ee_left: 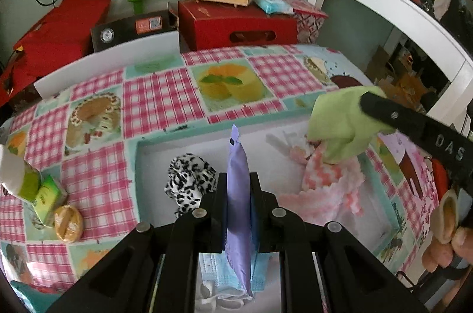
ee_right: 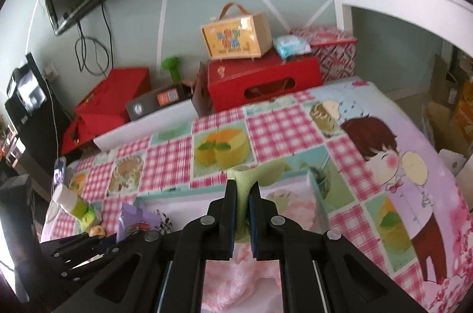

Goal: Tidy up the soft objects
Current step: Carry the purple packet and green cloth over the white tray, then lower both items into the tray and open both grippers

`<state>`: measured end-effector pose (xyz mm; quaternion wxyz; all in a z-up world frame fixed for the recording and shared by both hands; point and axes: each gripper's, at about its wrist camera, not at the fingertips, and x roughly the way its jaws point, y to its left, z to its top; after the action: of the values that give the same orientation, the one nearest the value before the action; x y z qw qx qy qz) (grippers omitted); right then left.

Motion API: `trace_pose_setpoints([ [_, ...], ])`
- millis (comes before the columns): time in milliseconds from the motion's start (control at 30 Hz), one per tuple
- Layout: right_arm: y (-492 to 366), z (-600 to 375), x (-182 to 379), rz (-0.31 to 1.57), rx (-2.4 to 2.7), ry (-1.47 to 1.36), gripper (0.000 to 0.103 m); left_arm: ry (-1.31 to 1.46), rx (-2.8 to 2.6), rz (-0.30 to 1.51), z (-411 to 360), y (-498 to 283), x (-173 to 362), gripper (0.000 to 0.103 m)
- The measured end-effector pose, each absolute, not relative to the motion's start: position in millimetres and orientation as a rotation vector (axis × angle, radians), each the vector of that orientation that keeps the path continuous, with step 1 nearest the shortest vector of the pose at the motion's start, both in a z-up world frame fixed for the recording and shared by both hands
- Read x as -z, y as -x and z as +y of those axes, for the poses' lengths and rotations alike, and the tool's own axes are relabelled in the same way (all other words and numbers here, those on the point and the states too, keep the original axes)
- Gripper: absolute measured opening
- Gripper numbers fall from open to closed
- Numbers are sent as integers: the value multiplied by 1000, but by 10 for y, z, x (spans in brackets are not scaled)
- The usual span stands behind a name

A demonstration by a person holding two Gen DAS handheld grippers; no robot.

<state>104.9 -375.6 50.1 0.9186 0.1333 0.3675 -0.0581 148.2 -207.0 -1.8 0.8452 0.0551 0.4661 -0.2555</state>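
Lilac, smooth and flat, one pouch (ee_left: 238, 194) stands on its edge between the fingers of the left gripper (ee_left: 239, 191), which is clamped tight on it. One pale green cloth (ee_left: 340, 120) hangs, soft and crumpled, from the right gripper (ee_right: 243, 206), whose narrow jaws pinch a fold of it. Both grippers are over one shallow white tray (ee_left: 153, 162) with a turquoise rim, which lies on the table near the middle.

Inside the tray I count three other soft things. One plush piece (ee_left: 189, 180) with black and white spots lies at the left, just beside the pouch. One fluffy knit (ee_left: 328, 182) in pink and white lies at the right, under the green cloth. One light blue face mask (ee_left: 212, 274) with white loops lies at the near side, partly hidden by the left gripper.

One glossy tablecloth (ee_left: 159, 100) with pink checks and cake pictures covers the table. At its left edge there is one small green carton (ee_left: 47, 197) and one round brown packet (ee_left: 68, 222), perhaps a pastry; the view is blurred there.
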Motion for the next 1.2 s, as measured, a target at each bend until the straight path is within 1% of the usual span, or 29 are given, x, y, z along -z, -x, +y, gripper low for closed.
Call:
trace_pose_setpoints([
  [233, -1195, -3614, -239, 866, 84, -256, 9, -110, 569, 1028, -2162, -1473, 166, 12],
  [267, -1204, -3593, -224, 873, 81, -251, 12, -108, 572, 1033, -2168, -1480, 178, 12],
  [300, -1215, -3570, -202, 885, 79, -244, 12, -104, 577, 1039, -2172, -1484, 188, 12],
  [600, -1272, -3481, -95, 947, 55, -230, 12, 6, 570, 1127, -2044, -1593, 305, 13],
  [633, -1279, -3468, -82, 955, 52, -228, 12, 7, 554, 1139, -2023, -1608, 322, 14],
  [700, -1291, -3449, -57, 968, 46, -224, 12, 10, 526, 1165, -1986, -1632, 361, 21],
  [767, -1305, -3419, -24, 985, 37, -216, 13, 19, 512, 1182, -1948, -1646, 384, 37],
  [800, -1310, -3404, -10, 994, 31, -210, 13, 23, 510, 1188, -1933, -1648, 385, 40],
  [867, -1320, -3372, 11, 1005, 23, -195, 14, 19, 507, 1190, -1912, -1646, 373, 50],
  [900, -1322, -3357, 14, 1007, 18, -191, 15, 11, 503, 1188, -1904, -1639, 360, 51],
  [967, -1325, -3329, 12, 1012, 8, -182, 23, -11, 491, 1186, -1888, -1626, 336, 56],
  [1033, -1318, -3313, -4, 1008, 3, -173, 29, -24, 470, 1185, -1843, -1609, 299, 57],
  [1200, -1285, -3346, -83, 982, 5, -181, 31, -30, 445, 1146, -1737, -1587, 152, 59],
])
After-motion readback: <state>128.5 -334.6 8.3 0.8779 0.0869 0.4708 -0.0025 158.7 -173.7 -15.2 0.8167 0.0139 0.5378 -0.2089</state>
